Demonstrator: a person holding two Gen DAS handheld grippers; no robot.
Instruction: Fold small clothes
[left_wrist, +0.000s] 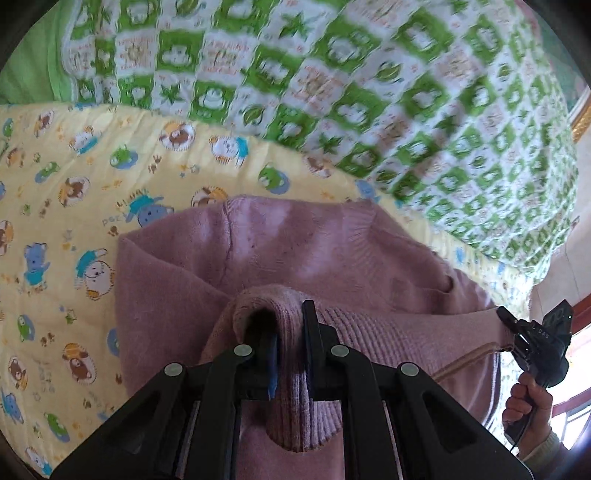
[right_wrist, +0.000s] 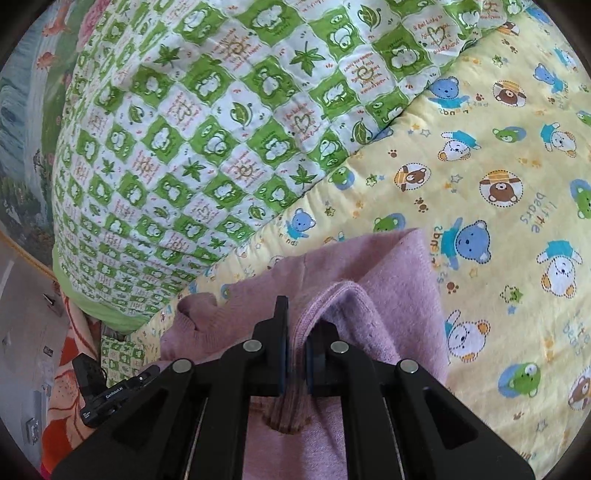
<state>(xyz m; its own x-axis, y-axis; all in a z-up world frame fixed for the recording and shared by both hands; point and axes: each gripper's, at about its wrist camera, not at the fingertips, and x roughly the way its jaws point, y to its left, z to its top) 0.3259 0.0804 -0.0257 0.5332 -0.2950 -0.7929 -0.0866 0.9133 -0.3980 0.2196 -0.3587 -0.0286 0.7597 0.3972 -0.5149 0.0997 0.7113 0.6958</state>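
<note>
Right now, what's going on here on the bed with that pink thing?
A person is folding a small pink knit sweater on a yellow bear-print sheet. The left gripper is shut on a ribbed edge of the sweater, and the right gripper is shut on another fold of it. Both hold the fabric pinched and raised a little above the rest. A green checked quilt lies bunched behind it.

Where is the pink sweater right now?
The pink sweater lies on the yellow bear-print sheet, just below the green checked quilt in both views, with the left claw and right claw each pinching an edge.
</note>
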